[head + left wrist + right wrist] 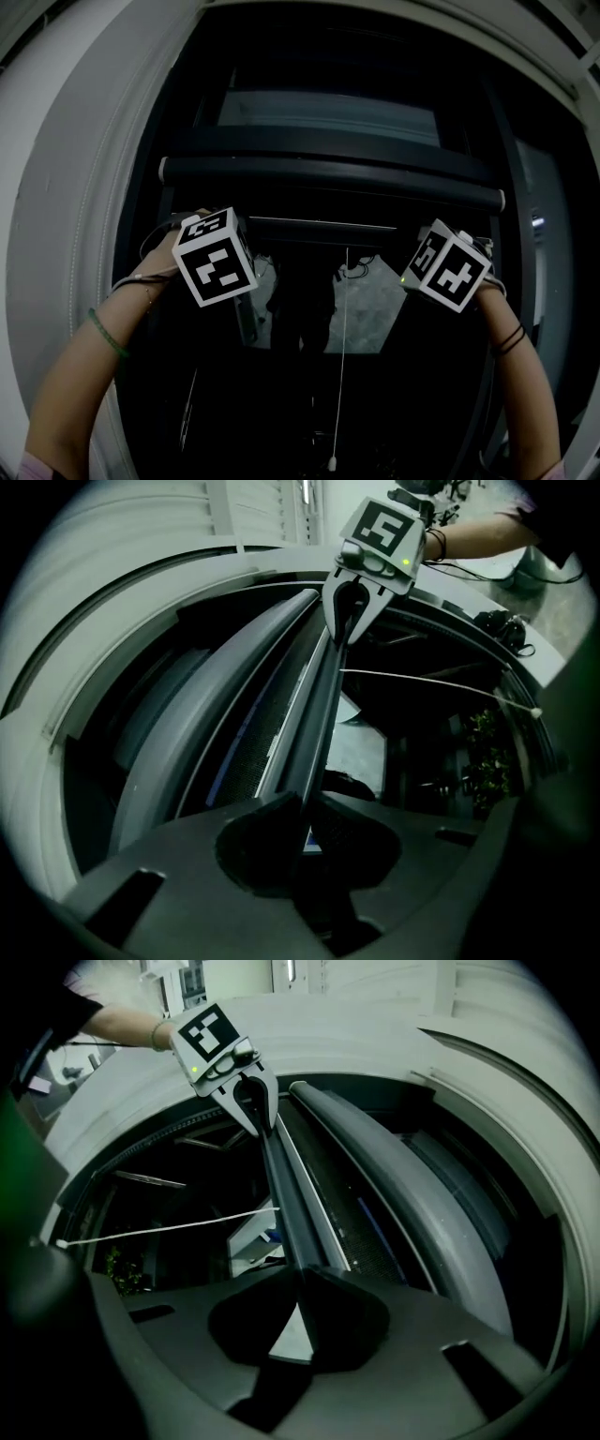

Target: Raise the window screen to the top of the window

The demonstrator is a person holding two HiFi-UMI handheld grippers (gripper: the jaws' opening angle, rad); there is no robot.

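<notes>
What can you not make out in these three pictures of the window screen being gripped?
- Head view: the marker cubes hide how the left gripper and right gripper clamp the screen bar.
- Head view: the pull cord's top end is lost in shadow.
- All views: whatever lies beyond the window frame is too dark to identify.

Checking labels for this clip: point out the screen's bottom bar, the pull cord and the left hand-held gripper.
bottom bar [314, 714]: left gripper view, mid-length.
pull cord [341, 356]: head view, hanging stretch.
left hand-held gripper [260, 1121]: right gripper view, between fingertips.
</notes>
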